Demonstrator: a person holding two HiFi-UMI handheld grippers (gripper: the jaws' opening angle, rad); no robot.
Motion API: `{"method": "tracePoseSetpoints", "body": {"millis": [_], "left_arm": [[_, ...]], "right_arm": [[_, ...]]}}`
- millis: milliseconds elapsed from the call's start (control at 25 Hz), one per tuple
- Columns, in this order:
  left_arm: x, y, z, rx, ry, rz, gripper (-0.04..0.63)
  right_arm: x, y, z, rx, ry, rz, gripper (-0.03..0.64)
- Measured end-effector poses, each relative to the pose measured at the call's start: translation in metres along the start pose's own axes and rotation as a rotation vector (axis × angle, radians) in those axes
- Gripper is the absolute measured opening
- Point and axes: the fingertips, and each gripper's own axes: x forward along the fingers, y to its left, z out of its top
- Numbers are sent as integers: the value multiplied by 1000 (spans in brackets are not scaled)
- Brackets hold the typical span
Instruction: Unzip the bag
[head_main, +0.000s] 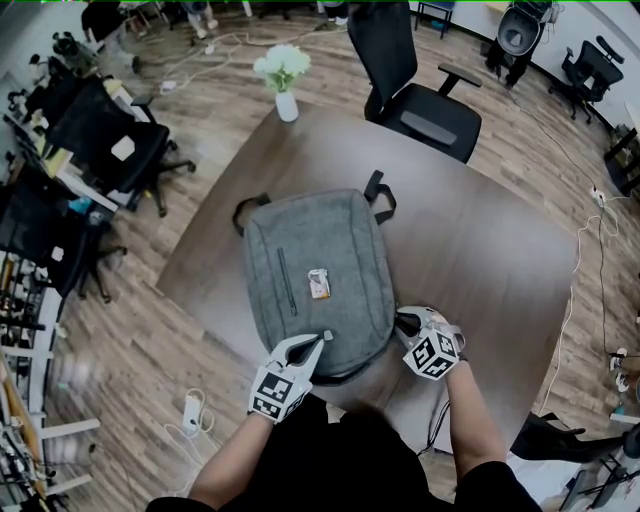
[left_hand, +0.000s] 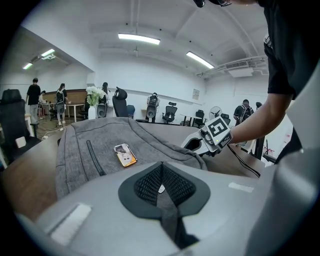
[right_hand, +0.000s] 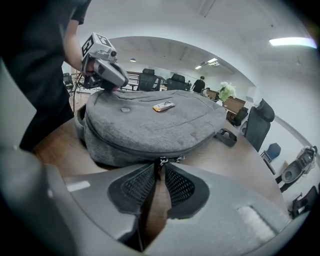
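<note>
Your grey backpack lies flat at the worktop's near edge. Your left tool is pinched together on a small silvery tab on top. Your right tool stands slightly apart, its tips at the zipper pull.

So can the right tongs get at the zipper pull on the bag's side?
Probably yes: the zipper pull on the bag sits right at the parted tips of the right tongs, nothing between. The left tongs, shut on a small pale tab atop the bag, are aside.
</note>
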Motion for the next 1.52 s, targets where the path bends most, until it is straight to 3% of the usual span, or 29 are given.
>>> {"method": "tracePoseSetpoints", "body": {"millis": [160, 440, 680, 1040, 1120, 1280, 1520], "left_arm": [[0, 1, 0, 1, -1, 1, 17], [2, 0, -3, 23, 22, -3, 17], [4, 3, -4, 35, 64, 3, 17], [10, 3, -7, 63, 102, -10, 17], [11, 4, -5, 116, 99, -4, 17], [20, 0, 14, 293, 92, -39, 17], [65, 11, 31, 407, 140, -130, 57]], "right_arm": [[3, -5, -1, 59, -9, -24, 14], [-7, -7, 0, 140, 15, -106, 11], [-18, -5, -1, 112, 79, -169, 11], [-25, -2, 0, 132, 58, -177, 11], [-25, -3, -1, 140, 56, -178, 11], [-23, -1, -1, 166, 55, -180, 11], [-24, 0, 0, 167, 57, -176, 11]]}}
